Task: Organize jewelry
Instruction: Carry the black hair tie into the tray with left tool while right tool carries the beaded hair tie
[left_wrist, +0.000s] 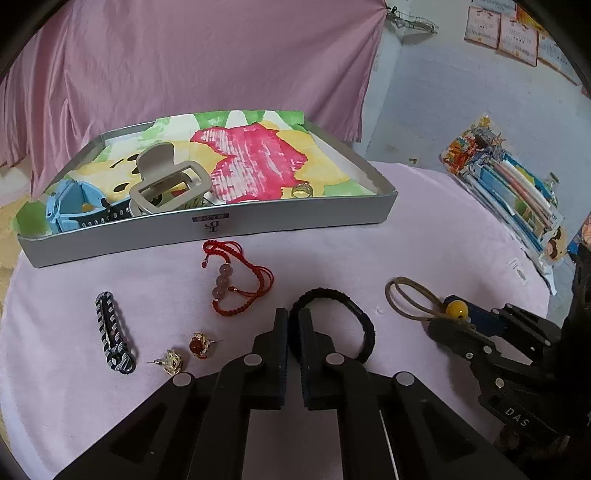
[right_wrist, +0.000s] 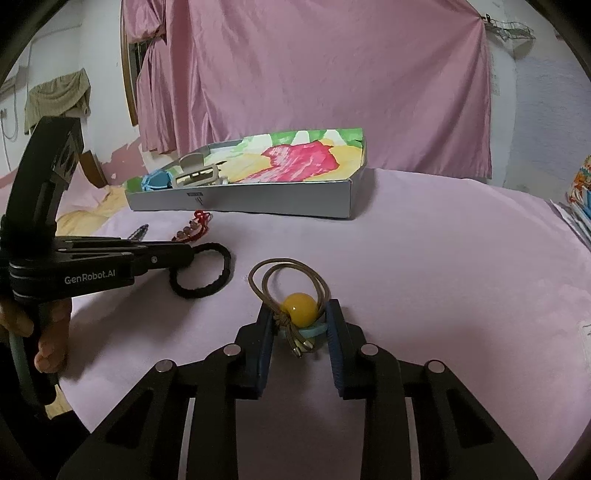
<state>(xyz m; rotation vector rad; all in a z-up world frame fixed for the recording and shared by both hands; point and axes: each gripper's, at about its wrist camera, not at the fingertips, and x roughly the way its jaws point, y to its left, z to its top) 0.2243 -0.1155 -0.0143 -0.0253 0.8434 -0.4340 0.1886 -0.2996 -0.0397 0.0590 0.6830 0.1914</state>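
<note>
Jewelry is seen scattered over a table (left_wrist: 424, 229) draped in pink cloth, in front of a shallow grey tray (left_wrist: 221, 230) lined with a bright painted sheet. Inside the tray a beige claw clip (left_wrist: 168, 188), a blue clip (left_wrist: 70, 208) and a small gold ring (left_wrist: 303, 190) are already lodged, the two clips at the left end, the ring further right near the front wall. On the cloth just before the tray a red cord bracelet (left_wrist: 236, 280) with pink beads is laid out; to its left a black-and-white striped hair clip (left_wrist: 112, 334) is found, and nearer the camera two gold earrings (left_wrist: 186, 352) sit close together, one with a red stone. The black hair tie (left_wrist: 354, 325) is being pinched at its left edge by the left gripper (left_wrist: 293, 321), whose fingers are pressed nearly together on the band while the rest of the loop lies on the cloth. Over to the right, the brown elastic hair tie (right_wrist: 288, 280) with its yellow bead (right_wrist: 299, 306) is straddled by the right gripper (right_wrist: 299, 321): the fingers are set on either side of the bead and knot, close against them, though a firm grip cannot be confirmed. A hand (right_wrist: 48, 332) is seen around the left gripper's handle. A stack of colourful packets (left_wrist: 509, 192) is left at the table's right edge.
</note>
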